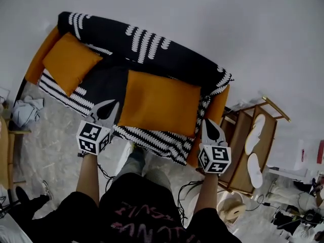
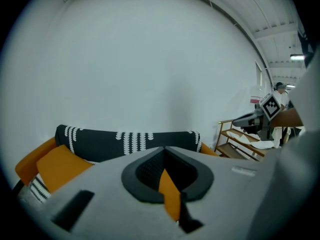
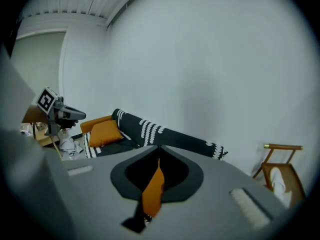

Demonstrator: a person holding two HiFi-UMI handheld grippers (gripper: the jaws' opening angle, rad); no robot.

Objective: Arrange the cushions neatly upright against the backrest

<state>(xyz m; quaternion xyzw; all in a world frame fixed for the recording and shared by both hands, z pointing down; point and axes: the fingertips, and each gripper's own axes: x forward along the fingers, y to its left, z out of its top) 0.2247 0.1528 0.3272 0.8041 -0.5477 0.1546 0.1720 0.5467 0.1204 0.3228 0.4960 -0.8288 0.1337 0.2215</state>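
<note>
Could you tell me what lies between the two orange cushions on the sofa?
Only a bare dark stretch of the black-and-white throw lies between the small cushion and the large cushion, as the head view shows.

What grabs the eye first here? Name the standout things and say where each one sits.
The large orange cushion across the middle of the sofa stands out most, bright against the black-and-white throw. The left gripper and right gripper each have their fingers shut on its near edge, one by each corner. A smaller orange cushion sits at the sofa's left end in the head view.
</note>
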